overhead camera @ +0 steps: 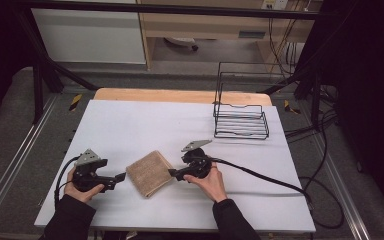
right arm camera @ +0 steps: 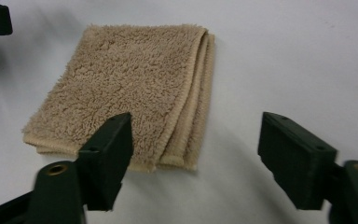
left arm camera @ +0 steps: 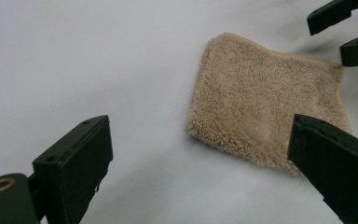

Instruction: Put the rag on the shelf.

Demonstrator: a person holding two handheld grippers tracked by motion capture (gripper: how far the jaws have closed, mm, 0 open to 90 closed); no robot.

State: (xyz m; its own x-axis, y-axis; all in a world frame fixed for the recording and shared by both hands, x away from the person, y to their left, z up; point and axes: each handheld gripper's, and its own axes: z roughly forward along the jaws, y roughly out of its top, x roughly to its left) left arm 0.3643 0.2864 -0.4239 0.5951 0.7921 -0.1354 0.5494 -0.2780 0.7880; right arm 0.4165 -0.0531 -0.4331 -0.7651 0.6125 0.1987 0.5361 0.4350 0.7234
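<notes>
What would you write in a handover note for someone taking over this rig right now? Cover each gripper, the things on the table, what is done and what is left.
Left gripper: open, holding nothing, just left of the towel.
Right gripper: open, holding nothing, at the towel's right edge.
Towel: folded, flat on the white table between both grippers.
Wire rack: far right of the table, with nothing in it.
Done: towel looks folded.
Left: probably gripping the towel and moving it, perhaps to the rack.
</notes>
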